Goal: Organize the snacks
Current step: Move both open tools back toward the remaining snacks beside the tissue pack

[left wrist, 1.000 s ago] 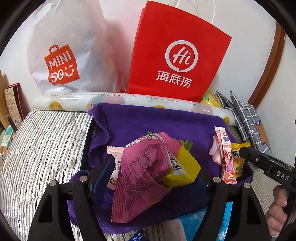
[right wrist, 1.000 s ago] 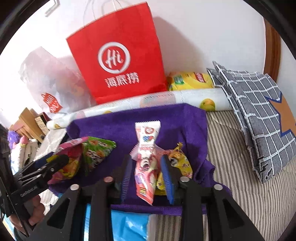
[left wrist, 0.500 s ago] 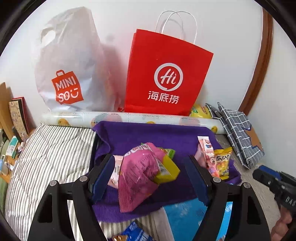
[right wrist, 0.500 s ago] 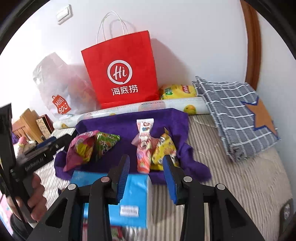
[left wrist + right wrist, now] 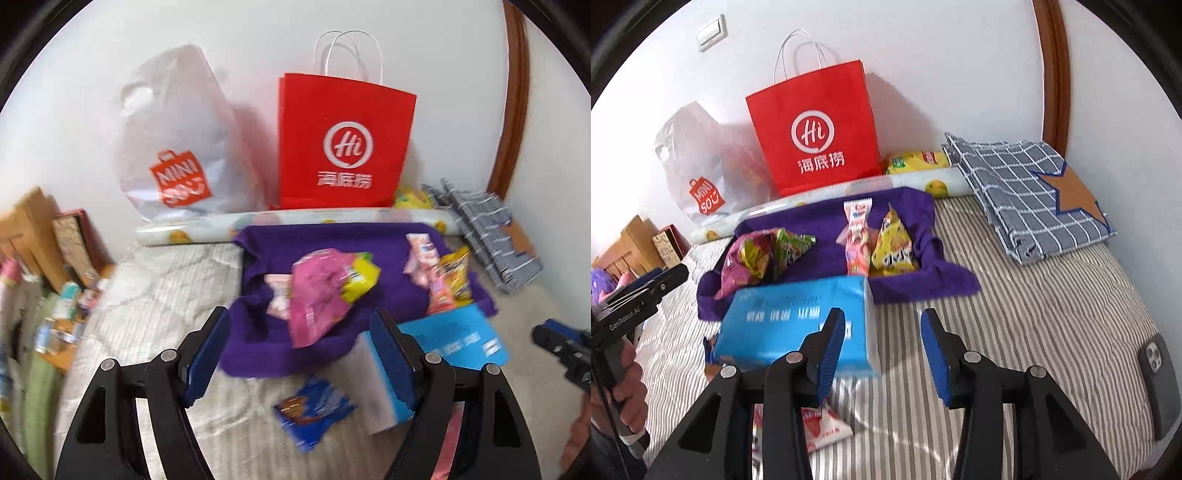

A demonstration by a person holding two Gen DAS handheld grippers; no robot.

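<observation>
The left gripper (image 5: 301,352) is hovering over the striped bed cover (image 5: 1027,306) with its fingers standing wide and nothing between them; the right gripper (image 5: 882,350) is hanging beside it, its jaws having just been opening, now moderately apart and empty; the snacks are lying on a purple cloth (image 5: 827,218) spread near the wall; a pink packet (image 5: 317,291) is leaning over a yellow packet (image 5: 360,280) on the left side of the cloth, while a long pink-and-white bar (image 5: 857,236) and a yellow triangular packet (image 5: 894,247) are sitting together on the right side; a blue tissue pack (image 5: 801,321) is resting just in front of the cloth, touching its near edge; a small blue packet (image 5: 314,410) is lying on the bed cover below the left gripper; a red paper bag (image 5: 816,133) and a white plastic bag (image 5: 177,140) are standing against the wall behind; a checked cushion (image 5: 1023,192) is lying off to the right.
</observation>
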